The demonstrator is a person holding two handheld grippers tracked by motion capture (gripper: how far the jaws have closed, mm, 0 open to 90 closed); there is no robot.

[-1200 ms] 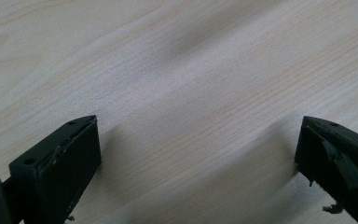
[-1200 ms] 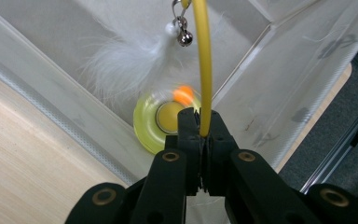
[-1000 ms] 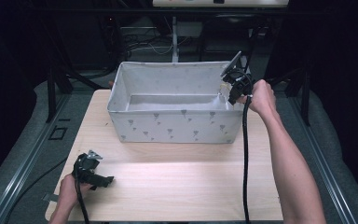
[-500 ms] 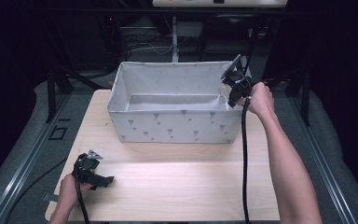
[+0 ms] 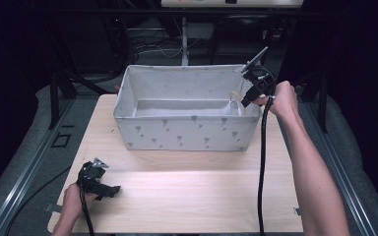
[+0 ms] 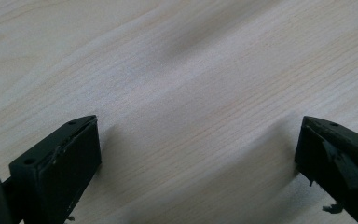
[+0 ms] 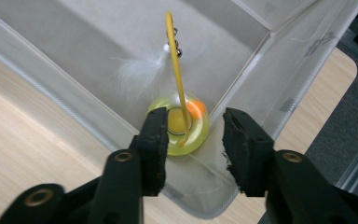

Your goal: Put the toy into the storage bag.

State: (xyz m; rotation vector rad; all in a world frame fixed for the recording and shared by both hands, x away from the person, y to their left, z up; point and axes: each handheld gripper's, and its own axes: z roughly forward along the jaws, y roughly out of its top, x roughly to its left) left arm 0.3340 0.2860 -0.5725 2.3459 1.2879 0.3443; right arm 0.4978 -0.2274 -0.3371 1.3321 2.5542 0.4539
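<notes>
A yellow cat toy (image 7: 177, 74) stands in the near right corner of a grey fabric bin (image 7: 65, 100): a thin yellow stem with a white feather and a small bell, rising from a round yellow-green base (image 7: 201, 127). My right gripper (image 7: 193, 140) hovers just above it. Its jaws have just been opening and stand apart on either side of the stem's lower end, with no pad pressing on it. From above, the right gripper (image 5: 244, 102) hangs over the bin's corner by the toy (image 5: 235, 95). My left gripper (image 5: 112, 189) rests open on the table's front left, nothing between its jaws (image 6: 198, 158).
The bin (image 5: 187, 133) with small printed marks stands at the back middle of the light wooden table (image 5: 192, 191). The right gripper's black cable (image 5: 262, 162) hangs down along the forearm. Dark frames and cables lie beyond the table.
The right gripper has lifted a little over the bin's right corner, and the yellow toy now shows beneath its tips. The left gripper has stayed where it was.
</notes>
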